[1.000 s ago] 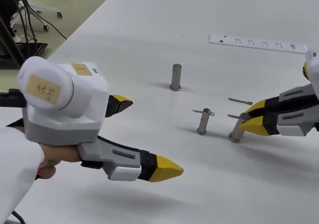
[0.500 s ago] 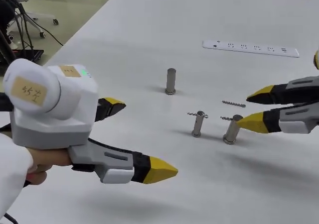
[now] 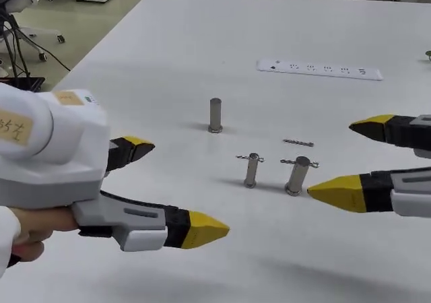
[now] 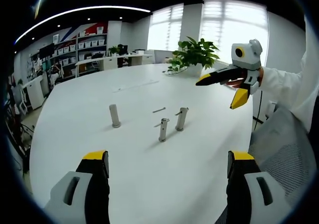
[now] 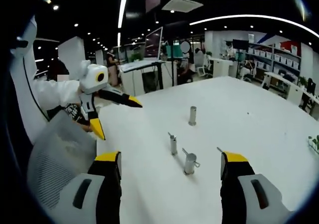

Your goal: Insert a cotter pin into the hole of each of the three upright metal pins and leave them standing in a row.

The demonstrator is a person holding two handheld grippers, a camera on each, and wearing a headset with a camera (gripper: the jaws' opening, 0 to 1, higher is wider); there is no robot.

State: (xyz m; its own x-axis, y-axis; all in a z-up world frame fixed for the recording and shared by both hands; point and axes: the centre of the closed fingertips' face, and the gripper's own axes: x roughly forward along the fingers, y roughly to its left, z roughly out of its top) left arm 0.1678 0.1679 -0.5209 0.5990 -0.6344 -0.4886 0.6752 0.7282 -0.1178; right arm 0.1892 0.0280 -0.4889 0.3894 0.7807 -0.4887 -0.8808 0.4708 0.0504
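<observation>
Poised level over the surface (image 3: 202,47) with left gripper (image 3: 185,187) at lower left, right gripper (image 3: 331,157) at right edge, jaws wide apart, empty.

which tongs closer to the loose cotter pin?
Right. The right tongs sit close beside the loose cotter pin; left tongs hang well away, past the upright metal pins.
</observation>
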